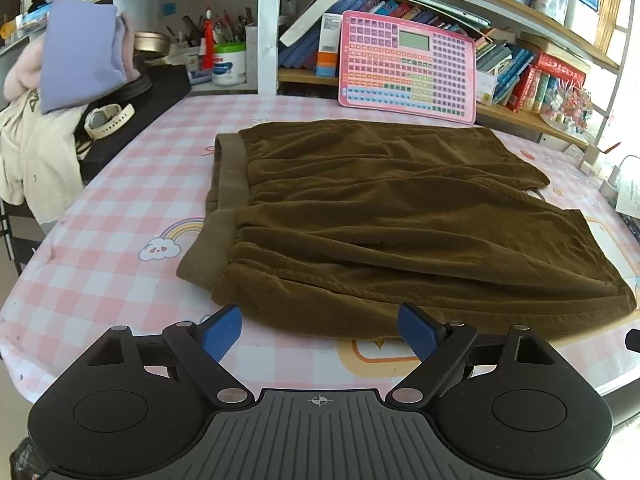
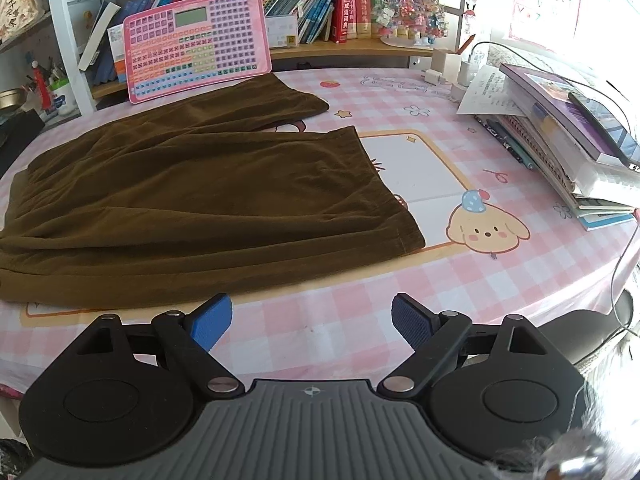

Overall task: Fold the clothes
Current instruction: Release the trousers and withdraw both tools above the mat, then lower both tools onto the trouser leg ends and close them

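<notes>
Brown corduroy shorts (image 1: 392,220) lie spread flat on the pink checked tablecloth (image 1: 120,200), waistband (image 1: 224,200) to the left and two leg openings to the right. In the right wrist view the shorts (image 2: 200,192) fill the left half, with the near leg hem (image 2: 384,184) towards the middle. My left gripper (image 1: 320,334) stands open just short of the shorts' near edge, nothing between its blue pads (image 1: 222,334). Over bare cloth below the near leg's corner, my right gripper (image 2: 312,326) is open and holds nothing.
A pink toy keyboard board (image 1: 406,66) leans against the bookshelf behind the shorts. A heap of clothes with a lilac piece (image 1: 82,52) and a watch (image 1: 106,120) lies at the left. Stacked books (image 2: 568,140) and cables sit at the right edge of the table.
</notes>
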{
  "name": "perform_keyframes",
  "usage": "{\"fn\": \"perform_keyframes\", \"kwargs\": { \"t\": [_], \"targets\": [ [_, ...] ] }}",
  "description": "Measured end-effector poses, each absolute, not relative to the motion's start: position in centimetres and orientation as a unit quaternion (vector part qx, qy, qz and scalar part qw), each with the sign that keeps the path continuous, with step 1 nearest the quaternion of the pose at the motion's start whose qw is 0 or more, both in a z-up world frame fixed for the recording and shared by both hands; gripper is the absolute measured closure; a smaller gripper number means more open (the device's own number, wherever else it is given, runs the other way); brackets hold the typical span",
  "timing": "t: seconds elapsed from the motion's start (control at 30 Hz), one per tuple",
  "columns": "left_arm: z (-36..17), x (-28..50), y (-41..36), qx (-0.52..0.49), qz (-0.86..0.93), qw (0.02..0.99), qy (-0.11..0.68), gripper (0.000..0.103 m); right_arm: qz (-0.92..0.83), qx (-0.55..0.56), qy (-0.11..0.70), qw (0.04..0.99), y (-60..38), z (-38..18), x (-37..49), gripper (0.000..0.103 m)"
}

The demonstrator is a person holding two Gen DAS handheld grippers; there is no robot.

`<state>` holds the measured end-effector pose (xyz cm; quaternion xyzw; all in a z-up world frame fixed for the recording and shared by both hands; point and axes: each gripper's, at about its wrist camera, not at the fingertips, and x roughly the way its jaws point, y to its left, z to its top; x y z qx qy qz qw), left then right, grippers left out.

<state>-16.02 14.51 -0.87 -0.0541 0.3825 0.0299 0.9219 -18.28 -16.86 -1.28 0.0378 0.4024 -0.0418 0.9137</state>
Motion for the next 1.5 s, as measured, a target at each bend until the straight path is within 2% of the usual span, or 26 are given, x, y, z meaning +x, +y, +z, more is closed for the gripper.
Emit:
{"fn": "perform_keyframes", "kwargs": {
  "t": [0.73,1.03,1.5],
  "targets": [
    [-0.7,-15.0,15.4,-0.038,-0.008,0.921,0.386,0.015,-0.064,0.036,0.393,0.917,-14.6,-0.7,-18.3,0.016],
    [-0.9,-14.8,14.5,-0.005,-0.022,0.915,0.403,0.015,-0.055,0.026,0.399,0.915,-13.3,-0.6,-17.5,0.013],
    [0.6,-11.8,15.2,-0.011,-0.033,0.929,0.368,0.015,-0.012,0.009,0.392,0.92,-13.9,0.3,-13.7,0.012]
  ]
}}
